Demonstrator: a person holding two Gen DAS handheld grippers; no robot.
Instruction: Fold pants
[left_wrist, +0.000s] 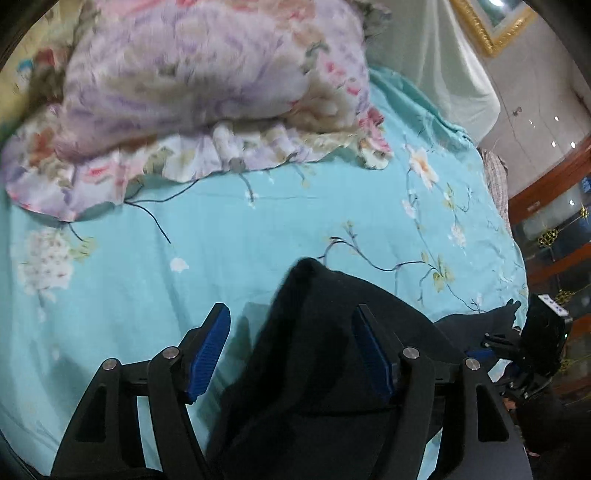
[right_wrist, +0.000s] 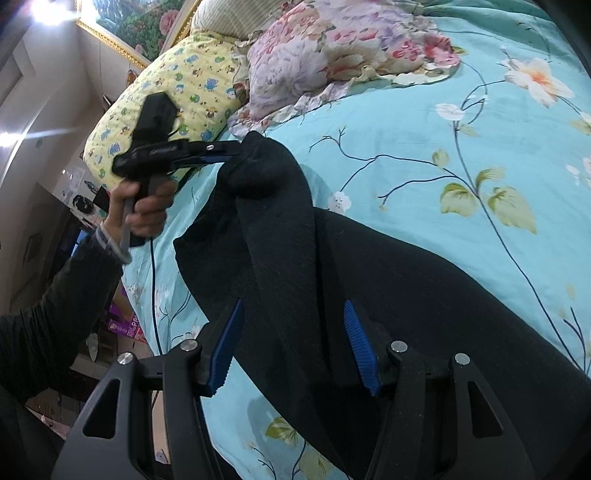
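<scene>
The black pants (right_wrist: 369, 266) lie on the turquoise flowered bed sheet (right_wrist: 424, 140), with one part lifted into a raised fold. My left gripper (left_wrist: 291, 325) has its blue pads wide apart, and the black cloth (left_wrist: 314, 350) passes between them. In the right wrist view the left gripper (right_wrist: 232, 151) touches the raised top corner of the pants; how its jaws stand there is unclear. My right gripper (right_wrist: 293, 317) is open, its blue pads on either side of the lifted strip of cloth. The right gripper also shows in the left wrist view (left_wrist: 506, 339), at the far right.
A floral pillow (left_wrist: 207, 92) lies at the head of the bed, a yellow cartoon pillow (right_wrist: 166, 99) beside it. The bed's left edge (right_wrist: 162, 295) drops to a cluttered floor. A black cable (right_wrist: 153, 288) hangs from the left gripper. A wooden cabinet (left_wrist: 554, 229) stands to the right.
</scene>
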